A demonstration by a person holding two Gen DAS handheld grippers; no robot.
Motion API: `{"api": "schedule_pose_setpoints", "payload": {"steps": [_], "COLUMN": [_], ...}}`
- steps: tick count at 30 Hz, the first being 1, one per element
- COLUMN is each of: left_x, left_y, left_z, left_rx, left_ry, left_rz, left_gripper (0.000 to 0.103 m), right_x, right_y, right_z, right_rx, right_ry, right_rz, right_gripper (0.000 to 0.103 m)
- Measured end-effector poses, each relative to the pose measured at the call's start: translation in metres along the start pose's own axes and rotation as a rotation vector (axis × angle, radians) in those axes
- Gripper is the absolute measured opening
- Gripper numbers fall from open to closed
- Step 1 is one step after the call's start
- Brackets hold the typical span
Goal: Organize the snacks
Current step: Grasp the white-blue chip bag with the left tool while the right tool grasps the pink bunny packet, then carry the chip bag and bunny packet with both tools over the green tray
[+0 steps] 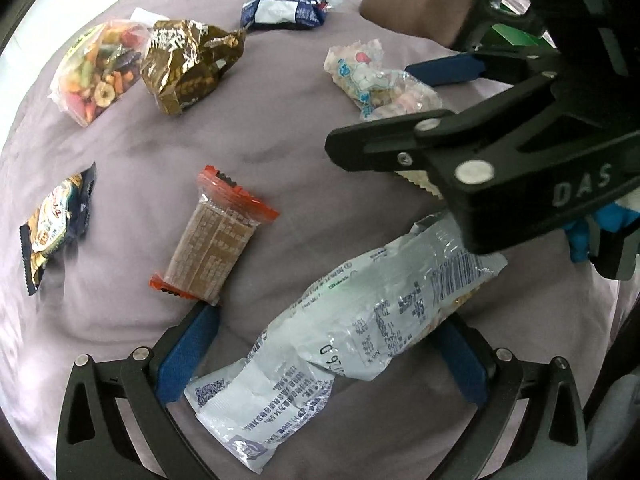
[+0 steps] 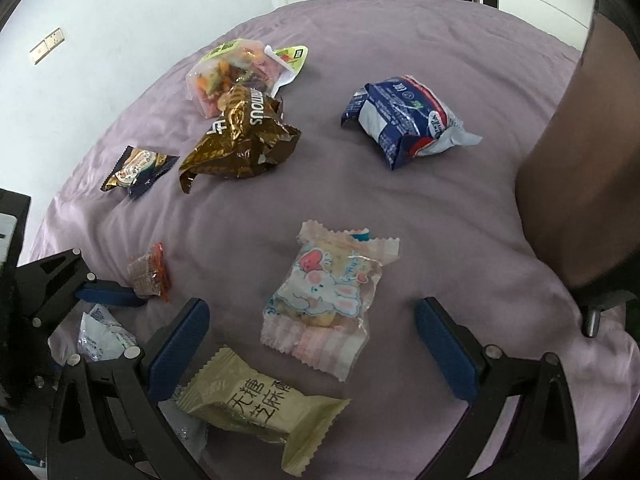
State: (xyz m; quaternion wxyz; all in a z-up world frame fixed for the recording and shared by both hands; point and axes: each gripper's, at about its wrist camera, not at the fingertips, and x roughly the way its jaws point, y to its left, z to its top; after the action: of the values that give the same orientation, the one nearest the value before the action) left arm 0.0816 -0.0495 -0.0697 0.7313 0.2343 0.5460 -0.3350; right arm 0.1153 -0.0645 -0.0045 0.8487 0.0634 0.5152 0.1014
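Observation:
Snack packs lie scattered on a purple bedsheet [image 1: 280, 152]. My left gripper [image 1: 324, 352] is open, its fingers either side of a long silver-white pack [image 1: 344, 328] lying on the sheet. A red-ended wafer pack [image 1: 212, 240] lies just beyond its left finger. My right gripper [image 2: 312, 344] is open above a beige pack [image 2: 260, 404] and a pink rabbit-print pack [image 2: 324, 296]; it shows in the left wrist view [image 1: 420, 120]. Farther off lie a brown foil bag [image 2: 240, 144], a mixed-crisps bag [image 2: 236, 72], a blue-and-white pack [image 2: 404, 120] and a small dark pack [image 2: 136, 172].
A brown box or board [image 2: 576, 184] stands at the right edge of the bed. A white wall [image 2: 100, 40] with sockets and white cupboards lie beyond the bed. The left gripper [image 2: 108, 296] shows at the lower left of the right wrist view.

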Motion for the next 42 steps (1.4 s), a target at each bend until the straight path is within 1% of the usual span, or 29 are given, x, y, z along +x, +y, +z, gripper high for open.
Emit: {"api": "schedule_pose_setpoints", "payload": {"steps": [3, 4, 5, 6, 7, 8, 9, 10, 11, 12, 13, 14, 16, 19, 20, 21, 24, 29, 33, 34, 35, 38, 41, 42], "left_x": [-0.006, -0.012, -0.013, -0.016, -0.019, -0.02, -0.021, -0.026, -0.028, -0.029, -0.03, -0.029, -0.029, -0.033, -0.034, -0.034, -0.035, -0.042, -0.046, -0.043, -0.044, -0.047, -0.047, -0.048], "left_y": [0.001, 0.002, 0.001, -0.001, -0.004, -0.007, -0.011, -0.018, -0.022, -0.024, -0.026, -0.027, -0.03, -0.026, -0.024, -0.017, -0.006, -0.002, -0.004, -0.004, -0.005, -0.006, -0.012, -0.014], "left_z": [0.008, 0.003, 0.004, 0.004, 0.005, 0.006, 0.008, 0.006, 0.006, 0.008, 0.01, 0.013, 0.016, 0.018, 0.017, 0.008, 0.001, -0.008, -0.009, -0.005, -0.007, -0.009, -0.01, -0.011], "left_rx": [-0.001, -0.001, 0.002, 0.008, 0.017, 0.028, 0.038, 0.046, 0.05, 0.052, 0.055, 0.056, 0.049, 0.002, -0.016, -0.033, -0.064, -0.08, -0.075, -0.072, -0.068, -0.061, -0.04, -0.03], "left_ry": [-0.012, -0.016, -0.02, -0.024, -0.028, -0.031, -0.035, -0.039, -0.041, -0.042, -0.043, -0.043, -0.05, -0.062, -0.068, -0.074, -0.089, -0.101, -0.107, -0.107, -0.106, -0.104, -0.106, -0.106], "left_rz": [0.009, 0.009, 0.011, 0.014, 0.017, 0.02, 0.023, 0.024, 0.023, 0.019, 0.017, 0.011, -0.005, -0.04, -0.052, -0.064, -0.09, -0.107, -0.096, -0.092, -0.086, -0.063, -0.017, 0.001], "left_gripper": [0.098, 0.096, 0.094, 0.091, 0.087, 0.085, 0.079, 0.073, 0.07, 0.065, 0.059, 0.057, 0.047, 0.041, 0.041, 0.04, 0.04, 0.039, 0.038, 0.037, 0.037, 0.035, 0.029, 0.027], "right_x": [0.001, 0.001, 0.001, 0.002, 0.003, 0.003, 0.003, 0.003, 0.004, 0.003, 0.003, 0.004, 0.004, 0.002, 0.002, 0.002, 0.001, 0.004, 0.002, 0.002, 0.001, -0.002, -0.005, -0.006], "right_y": [-0.002, -0.002, -0.003, -0.004, -0.004, -0.004, -0.004, -0.004, -0.004, -0.004, -0.004, -0.003, -0.004, -0.007, -0.007, -0.007, -0.009, -0.015, -0.018, -0.019, -0.02, -0.022, -0.023, -0.023], "right_z": [0.0, 0.0, 0.0, 0.001, 0.002, 0.002, 0.003, 0.004, 0.006, 0.006, 0.006, 0.006, 0.006, 0.005, 0.005, 0.005, 0.004, 0.002, 0.0, 0.0, -0.001, -0.003, -0.005, -0.005], "right_rx": [-0.001, -0.003, -0.004, -0.006, -0.011, -0.015, -0.022, -0.026, -0.028, -0.029, -0.032, -0.042, -0.056, -0.051, -0.052, -0.054, -0.048, -0.024, -0.016, -0.015, -0.016, -0.017, -0.02, -0.024], "right_ry": [-0.002, -0.003, -0.003, -0.003, -0.003, -0.004, -0.008, -0.011, -0.015, -0.018, -0.017, -0.014, -0.015, -0.025, -0.025, -0.025, -0.025, -0.021, -0.024, -0.025, -0.025, -0.029, -0.03, -0.029], "right_rz": [0.007, 0.007, 0.008, 0.009, 0.011, 0.011, 0.011, 0.014, 0.02, 0.034, 0.051, 0.058, 0.07, 0.092, 0.096, 0.098, 0.112, 0.135, 0.154, 0.158, 0.163, 0.17, 0.175, 0.178], "right_gripper": [0.103, 0.103, 0.103, 0.096, 0.092, 0.081, 0.068, 0.06, 0.045, 0.034, 0.025, 0.024, 0.022, 0.018, 0.018, 0.018, 0.018, 0.018, 0.018, 0.018, 0.017, 0.009, 0.0, 0.0]}}
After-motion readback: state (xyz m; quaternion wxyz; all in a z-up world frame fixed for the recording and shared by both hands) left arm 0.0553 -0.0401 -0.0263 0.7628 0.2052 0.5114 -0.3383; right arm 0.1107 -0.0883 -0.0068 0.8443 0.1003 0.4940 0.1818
